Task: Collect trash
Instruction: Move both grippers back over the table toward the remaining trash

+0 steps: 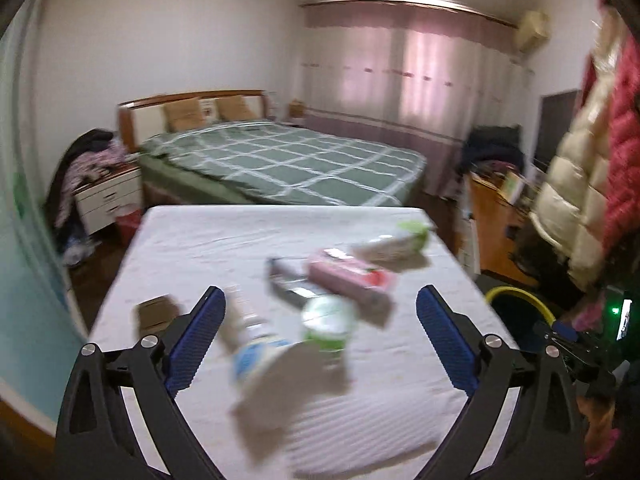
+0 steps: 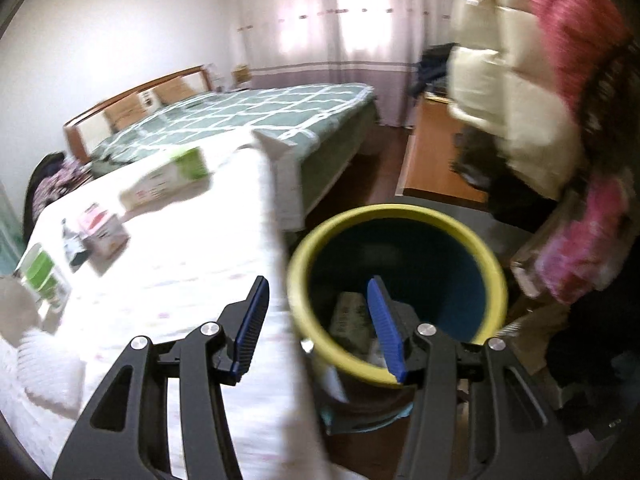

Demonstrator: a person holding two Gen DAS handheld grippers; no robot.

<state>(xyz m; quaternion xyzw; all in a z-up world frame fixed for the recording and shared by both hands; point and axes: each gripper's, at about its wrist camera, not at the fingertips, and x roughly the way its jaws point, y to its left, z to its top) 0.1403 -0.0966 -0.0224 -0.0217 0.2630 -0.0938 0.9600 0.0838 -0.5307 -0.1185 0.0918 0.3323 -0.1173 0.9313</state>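
Trash lies blurred on the white-clothed table (image 1: 200, 240): a green-lidded cup (image 1: 330, 322), a white tube (image 1: 246, 316), a pink box (image 1: 352, 278), a green-and-white carton (image 1: 394, 242), a dark packet (image 1: 286, 276) and a small brown box (image 1: 154, 312). My left gripper (image 1: 320, 292) hovers over them, wide open and holding nothing. My right gripper (image 2: 318, 281) is open and holds nothing, one finger over the table corner (image 2: 180, 280), the other over the yellow-rimmed bin (image 2: 400, 210). A carton (image 2: 352, 320) lies inside the bin. The right wrist view also shows the green-and-white carton (image 2: 168, 184), pink box (image 2: 102, 228) and cup (image 2: 40, 276).
The bin's yellow rim (image 1: 516, 292) shows off the table's right edge. Padded jackets (image 1: 580, 168) hang on the right above a wooden cabinet (image 1: 492, 216). A bed with a green checked cover (image 1: 288, 160) stands behind the table, a nightstand (image 1: 108, 196) to its left.
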